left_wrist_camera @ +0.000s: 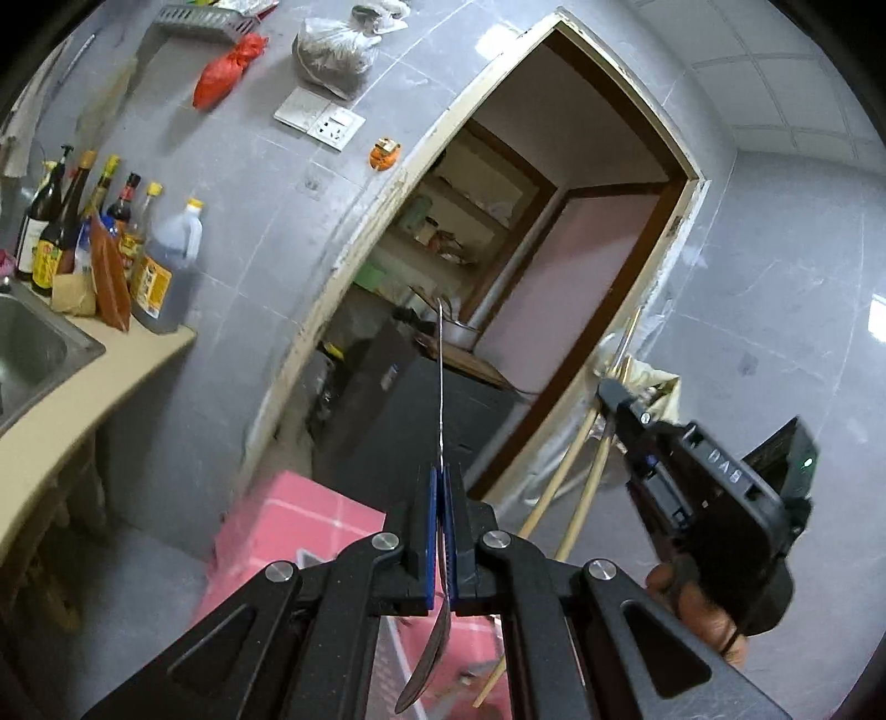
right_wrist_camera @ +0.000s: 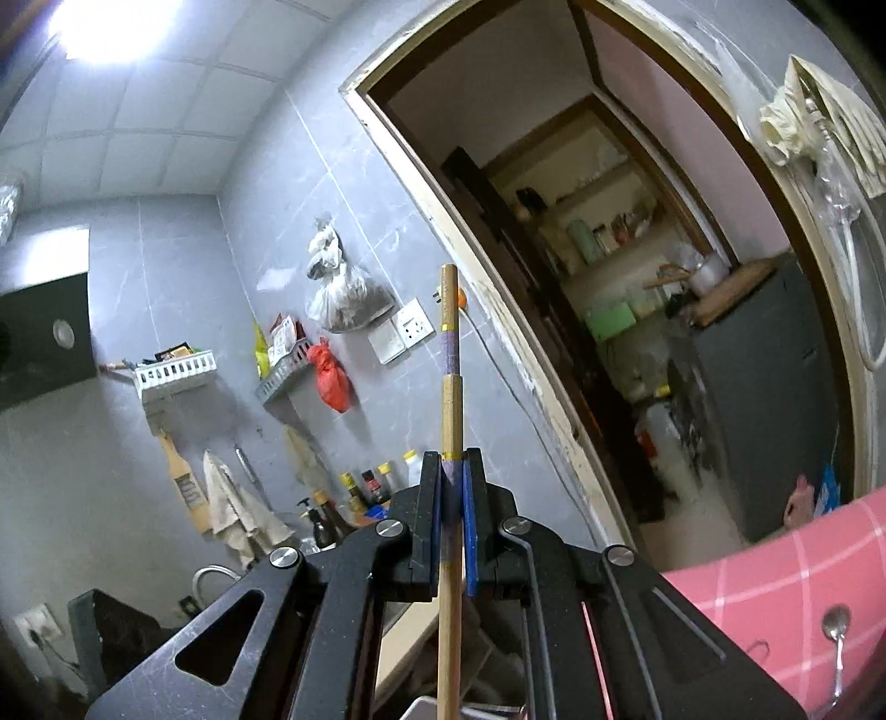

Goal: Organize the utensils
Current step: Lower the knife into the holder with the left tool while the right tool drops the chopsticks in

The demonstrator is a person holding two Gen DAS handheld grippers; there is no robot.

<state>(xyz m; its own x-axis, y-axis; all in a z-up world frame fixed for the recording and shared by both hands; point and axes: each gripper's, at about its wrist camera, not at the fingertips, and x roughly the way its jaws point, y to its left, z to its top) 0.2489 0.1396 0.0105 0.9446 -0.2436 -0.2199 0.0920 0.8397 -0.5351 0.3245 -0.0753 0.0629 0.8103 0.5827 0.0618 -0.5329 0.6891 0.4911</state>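
Spoon (left_wrist_camera: 441,387) seen edge-on — bowl half hidden below gripper (left_wrist_camera: 441,476).

Grey tiled walls (left_wrist_camera: 249,232), open doorway (left_wrist_camera: 559,232), beige counter (left_wrist_camera: 111,371) with steel sink (left_wrist_camera: 33,343), bright ceiling light (right_wrist_camera: 105,27).

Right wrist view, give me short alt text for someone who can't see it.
The right gripper is shut on wooden chopsticks pointing up toward a grey tiled kitchen wall and open doorway. A metal spoon lies on a pink checked cloth at lower right.

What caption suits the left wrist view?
Left gripper clamps a metal spoon upright; right gripper holds wooden chopsticks.
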